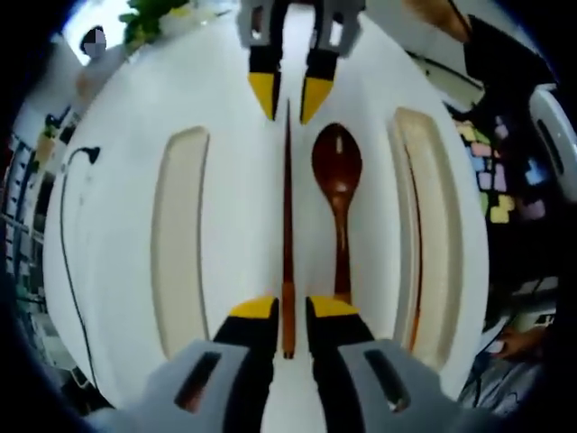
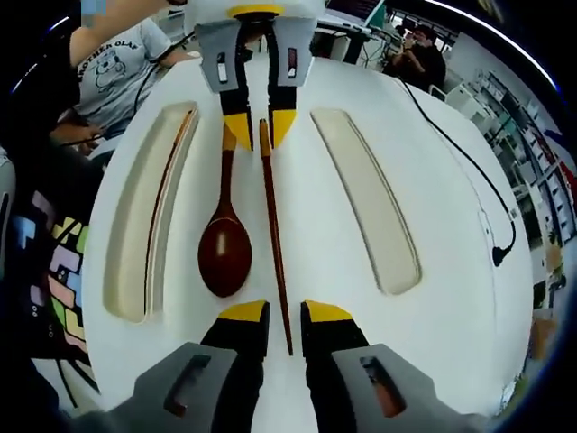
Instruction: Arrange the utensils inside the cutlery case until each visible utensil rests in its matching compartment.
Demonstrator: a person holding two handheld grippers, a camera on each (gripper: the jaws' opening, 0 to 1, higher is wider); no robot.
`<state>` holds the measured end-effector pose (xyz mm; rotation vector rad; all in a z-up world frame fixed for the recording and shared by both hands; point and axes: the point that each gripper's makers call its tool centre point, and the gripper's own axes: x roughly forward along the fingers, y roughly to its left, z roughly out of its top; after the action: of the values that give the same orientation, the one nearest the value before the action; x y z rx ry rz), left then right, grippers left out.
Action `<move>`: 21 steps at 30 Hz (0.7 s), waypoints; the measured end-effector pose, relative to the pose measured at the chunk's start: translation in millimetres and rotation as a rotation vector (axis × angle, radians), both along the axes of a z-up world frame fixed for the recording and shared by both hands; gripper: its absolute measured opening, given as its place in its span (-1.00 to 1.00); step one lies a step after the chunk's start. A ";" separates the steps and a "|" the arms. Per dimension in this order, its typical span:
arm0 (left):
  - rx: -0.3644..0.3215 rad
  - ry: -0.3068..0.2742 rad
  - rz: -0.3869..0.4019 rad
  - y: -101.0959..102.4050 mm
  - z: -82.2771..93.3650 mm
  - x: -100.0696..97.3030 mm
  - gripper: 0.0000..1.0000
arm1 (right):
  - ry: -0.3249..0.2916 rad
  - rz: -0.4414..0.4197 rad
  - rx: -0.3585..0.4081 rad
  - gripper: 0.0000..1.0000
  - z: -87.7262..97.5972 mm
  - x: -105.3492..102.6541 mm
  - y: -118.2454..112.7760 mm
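A long dark wooden chopstick (image 1: 288,225) lies on the white table (image 1: 243,180), running between my two grippers. My left gripper (image 1: 290,311) is open, its yellow-tipped jaws astride the thick end. My right gripper (image 2: 285,314) is open too, astride the thin tip of the same chopstick (image 2: 273,234). Each shows at the top of the other's view: the right gripper (image 1: 289,96) and the left gripper (image 2: 259,128). A brown wooden spoon (image 1: 338,167) (image 2: 225,257) lies beside the chopstick. A second chopstick (image 1: 416,262) (image 2: 167,194) rests inside one beige tray (image 1: 442,225) (image 2: 126,244).
An empty beige tray (image 1: 180,234) (image 2: 365,198) lies on the other side of the chopstick. A black cable (image 1: 65,225) (image 2: 469,167) trails over the table near its edge. A person in a grey T-shirt (image 2: 117,63) sits at the table's side. A colourful floor mat (image 2: 54,262) lies below.
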<state>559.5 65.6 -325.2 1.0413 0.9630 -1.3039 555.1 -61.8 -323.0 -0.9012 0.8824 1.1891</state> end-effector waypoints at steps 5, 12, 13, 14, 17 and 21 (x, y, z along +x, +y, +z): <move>0.032 0.033 0.024 -0.1 -2.8 0.9 -0.79 | 0.042 -0.030 -0.001 -0.81 -4.9 -2.1 0.2; 0.049 0.088 0.123 -2.1 -4.7 -2.7 -0.83 | 0.106 -0.034 0.011 -0.89 -7.0 -4.6 -0.3; 0.059 0.076 0.118 -1.5 -5.3 -1.4 -0.86 | 0.119 -0.043 0.026 -0.89 -7.1 -4.3 -0.2; 0.069 0.079 0.093 -1.5 -6.3 -4.6 -0.86 | 0.128 -0.052 0.042 -0.90 -7.0 -3.6 0.2; 0.118 0.045 0.079 0.1 -7.6 -6.2 -0.86 | 0.112 -0.019 0.085 -0.92 -6.8 -3.5 4.7; 0.165 0.016 0.059 -1.1 -7.5 -3.1 -0.86 | 0.072 0.030 0.135 -0.96 -8.1 -4.2 10.3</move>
<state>556.4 64.5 -332.7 1.1207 1.1200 -1.2016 550.9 -51.5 -331.1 -0.7684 0.8376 1.2980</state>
